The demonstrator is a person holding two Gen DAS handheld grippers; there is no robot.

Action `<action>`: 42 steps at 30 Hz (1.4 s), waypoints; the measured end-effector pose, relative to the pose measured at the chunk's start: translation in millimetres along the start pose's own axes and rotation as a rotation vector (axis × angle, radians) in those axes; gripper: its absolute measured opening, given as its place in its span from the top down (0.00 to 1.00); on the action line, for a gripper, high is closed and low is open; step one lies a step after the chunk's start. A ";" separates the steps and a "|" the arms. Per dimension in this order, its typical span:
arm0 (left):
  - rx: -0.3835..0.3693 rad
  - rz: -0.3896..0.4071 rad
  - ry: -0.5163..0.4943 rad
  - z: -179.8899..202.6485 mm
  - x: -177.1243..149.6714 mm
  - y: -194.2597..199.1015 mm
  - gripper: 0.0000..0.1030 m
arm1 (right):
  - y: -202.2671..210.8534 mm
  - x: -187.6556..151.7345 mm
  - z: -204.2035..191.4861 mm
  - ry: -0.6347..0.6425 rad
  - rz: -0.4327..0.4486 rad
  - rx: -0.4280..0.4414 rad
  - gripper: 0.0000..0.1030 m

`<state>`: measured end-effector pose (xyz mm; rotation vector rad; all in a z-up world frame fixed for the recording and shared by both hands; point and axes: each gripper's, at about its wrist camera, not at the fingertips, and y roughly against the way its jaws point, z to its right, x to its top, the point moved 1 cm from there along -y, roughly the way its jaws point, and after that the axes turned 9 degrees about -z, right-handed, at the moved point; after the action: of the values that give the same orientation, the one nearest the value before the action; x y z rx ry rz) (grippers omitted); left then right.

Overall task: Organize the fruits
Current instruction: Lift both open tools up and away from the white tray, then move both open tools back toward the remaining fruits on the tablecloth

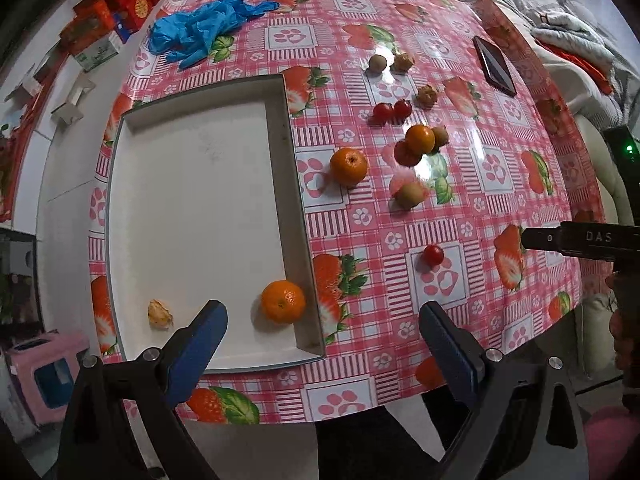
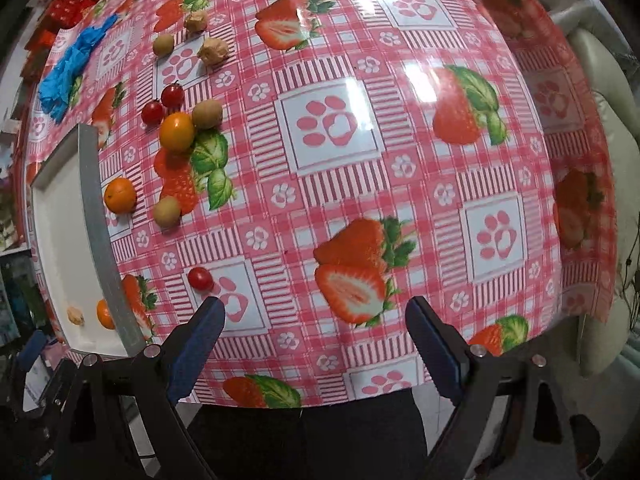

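Observation:
A white tray (image 1: 280,128) lies on the left of the table; inside it sit an orange (image 1: 283,301) and a small husked fruit (image 1: 160,313). My left gripper (image 1: 322,322) hangs open above the tray's near right corner, holding nothing. On the cloth to the right lie another orange (image 1: 348,166), a small orange fruit (image 1: 419,139), kiwis (image 1: 409,195), cherry tomatoes (image 1: 392,110) and husked fruits (image 1: 427,96). My right gripper (image 2: 316,316) is open over the table's near edge, a lone cherry tomato (image 2: 200,278) just beyond its left finger (image 2: 200,344).
The table wears a pink strawberry-print cloth (image 2: 332,128). A blue crumpled glove (image 1: 200,32) lies at the far left and a dark phone (image 1: 494,65) at the far right. Red boxes (image 1: 120,4) stand beyond the table's left edge. A person's dark-clothed legs (image 2: 304,436) are at the near edge.

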<state>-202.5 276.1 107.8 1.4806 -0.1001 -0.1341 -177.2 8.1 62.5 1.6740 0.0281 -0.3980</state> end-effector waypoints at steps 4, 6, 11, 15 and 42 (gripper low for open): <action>0.013 -0.014 0.011 8.2 7.3 0.5 0.06 | -0.5 12.6 0.5 0.037 -0.003 -0.008 0.09; 0.019 -0.023 0.001 14.6 9.6 -0.6 0.06 | -5.6 15.7 2.0 0.043 -0.014 -0.016 0.09; 0.010 -0.065 0.001 26.3 11.5 -12.5 0.06 | -24.6 15.2 4.0 0.069 -0.057 -0.038 0.09; 0.024 -0.078 -0.039 41.2 12.2 -17.5 0.06 | -36.2 12.6 10.3 0.068 -0.090 -0.041 0.09; -0.029 -0.196 -0.187 113.1 31.7 -81.7 0.06 | -75.1 19.1 55.6 0.088 -0.103 -0.074 0.09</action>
<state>-190.4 153.0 36.0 1.4452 -0.1033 -0.4312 -191.2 -38.5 -19.6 1.6204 0.1921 -0.3961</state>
